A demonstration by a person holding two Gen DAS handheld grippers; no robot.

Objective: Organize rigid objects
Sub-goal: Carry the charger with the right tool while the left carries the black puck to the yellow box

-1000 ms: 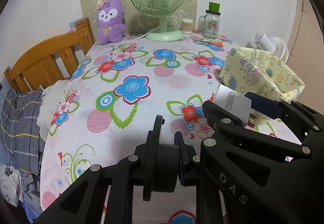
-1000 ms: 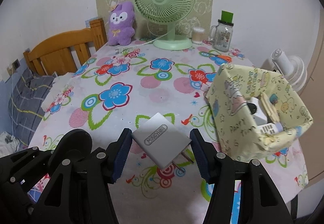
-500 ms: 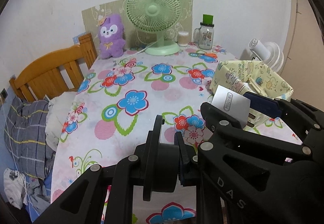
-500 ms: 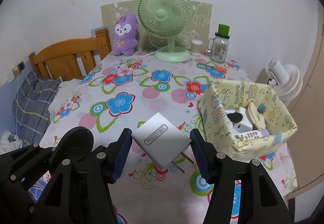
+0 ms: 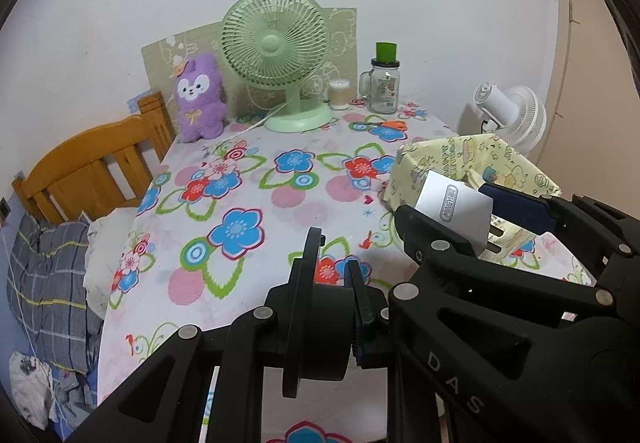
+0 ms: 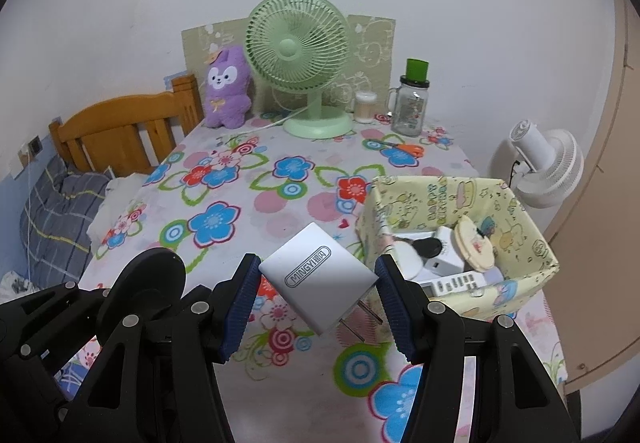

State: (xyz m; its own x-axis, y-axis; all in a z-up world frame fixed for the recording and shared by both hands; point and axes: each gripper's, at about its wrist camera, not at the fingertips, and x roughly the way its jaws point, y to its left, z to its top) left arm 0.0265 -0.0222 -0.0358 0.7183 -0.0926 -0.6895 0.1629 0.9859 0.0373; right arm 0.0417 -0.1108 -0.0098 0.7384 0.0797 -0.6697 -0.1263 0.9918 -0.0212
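Right claw [image 6: 316, 285]: clamped on a white charger [image 6: 320, 277] by its two flat sides, prongs pointing down and toward the camera; held above the tabletop [image 6: 256, 203], just left of the fabric bin [image 6: 516, 299].
Left claw [image 5: 332, 275]: pressed together, nothing between its blue pads; seen low at the left in the right view.
Bin contents: a remote control [image 6: 454, 285], white adapters, a round wooden disc [image 6: 474, 245] and a black piece are seen inside.
Obstruction: the near-left wall of the bin stands between charger and contents.
Surroundings: green fan [image 6: 298, 57], purple plush toy [image 6: 226, 89], glass jar with green lid [image 6: 410, 103], orange-handled scissors [image 6: 404, 149], white fan [image 6: 548, 167] beyond the table edge, wooden bed frame [image 6: 120, 131].
Writing: "MINGYI" is read on the charger; "DAS" on a claw arm in the left view.
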